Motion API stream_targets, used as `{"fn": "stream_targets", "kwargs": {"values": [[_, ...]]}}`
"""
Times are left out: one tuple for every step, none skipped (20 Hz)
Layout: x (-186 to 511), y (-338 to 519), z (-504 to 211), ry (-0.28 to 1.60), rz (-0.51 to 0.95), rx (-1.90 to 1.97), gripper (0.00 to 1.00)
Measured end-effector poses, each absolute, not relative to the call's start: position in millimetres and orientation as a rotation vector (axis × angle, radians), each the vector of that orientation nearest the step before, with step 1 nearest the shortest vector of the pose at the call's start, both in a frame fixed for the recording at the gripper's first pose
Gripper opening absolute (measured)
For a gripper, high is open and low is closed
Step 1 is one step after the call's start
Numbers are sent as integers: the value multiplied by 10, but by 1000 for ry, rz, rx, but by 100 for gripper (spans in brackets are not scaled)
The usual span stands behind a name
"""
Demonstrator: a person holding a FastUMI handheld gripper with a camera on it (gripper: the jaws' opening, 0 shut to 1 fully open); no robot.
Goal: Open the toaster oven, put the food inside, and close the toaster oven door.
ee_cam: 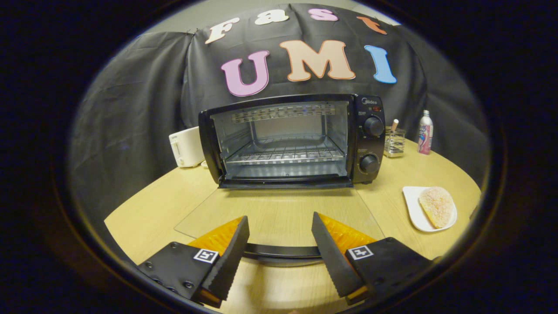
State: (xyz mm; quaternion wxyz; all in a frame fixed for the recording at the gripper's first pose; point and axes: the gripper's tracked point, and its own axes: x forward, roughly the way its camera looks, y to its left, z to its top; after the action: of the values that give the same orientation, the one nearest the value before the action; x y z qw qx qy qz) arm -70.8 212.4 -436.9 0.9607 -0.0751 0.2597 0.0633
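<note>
A black toaster oven [368, 131] stands at the back of the wooden table with its cavity and wire rack [283, 155] exposed. Its glass door [279, 213] lies folded down flat toward me, and the door's black handle [281, 253] runs across between my fingers. My gripper [280, 222] is open, with its tips over the door glass and nothing held. The food, a sugared pastry [437, 206], rests on a white plate [414, 211] to the right of the door, off beyond my right finger.
A white toaster [187, 146] sits left of the oven. Right of the oven stand a clear holder [394, 141] and a pink-labelled bottle [425, 132]. The table's curved edge [130, 205] runs close on the left.
</note>
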Motion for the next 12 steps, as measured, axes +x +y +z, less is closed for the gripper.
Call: {"fn": "stream_targets", "kwargs": {"values": [[-708, 2118, -4345, 533, 133, -134, 92], [-711, 2126, -4303, 535, 145, -109, 92], [-715, 2136, -4269, 547, 158, -84, 92], [-724, 2127, -4215, 552, 173, -59, 92], [-717, 2078, -4146, 551, 173, -42, 92], [-739, 2001, -4072, 545, 166, -28, 92], [-747, 1926, -3989, 541, 162, -15, 91], [-756, 1856, -3909, 537, 158, -6, 91], [-766, 1766, -3820, 534, 153, 0, 90], [-791, 1663, -3749, 530, 144, 2, 90], [-804, 1535, -3665, 522, 132, 0, 90], [-825, 1377, -3578, 510, 110, -7, 90]]}}
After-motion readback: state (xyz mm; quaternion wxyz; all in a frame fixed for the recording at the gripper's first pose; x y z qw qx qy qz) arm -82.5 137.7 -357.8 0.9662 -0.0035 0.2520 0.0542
